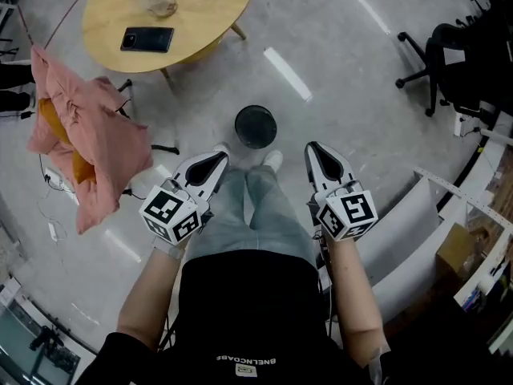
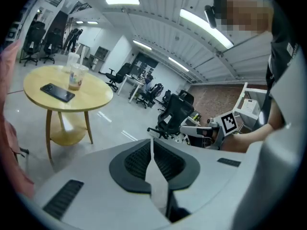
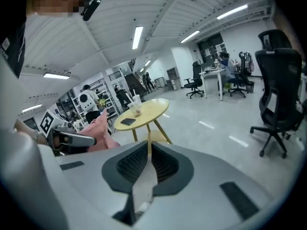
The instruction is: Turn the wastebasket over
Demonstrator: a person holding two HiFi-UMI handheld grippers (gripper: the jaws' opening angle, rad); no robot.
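The wastebasket [image 1: 256, 127] is a small dark round bin. It stands on the grey floor just ahead of the person's shoes, and I look down on its top. My left gripper [image 1: 216, 160] hangs at its near left, shut and empty. My right gripper [image 1: 313, 149] hangs at its near right, also shut and empty. Neither touches the bin. In the left gripper view the jaws [image 2: 152, 143] meet in a closed seam, as they do in the right gripper view [image 3: 149, 145]. The bin is hidden in both gripper views.
A round yellow table [image 1: 200, 10] stands beyond the bin at the left, with a phone [image 1: 147, 38] and a clear cup on it. A pink cloth [image 1: 92, 139] hangs over a chair at the left. A black office chair [image 1: 457, 58] and white furniture [image 1: 413, 235] are at the right.
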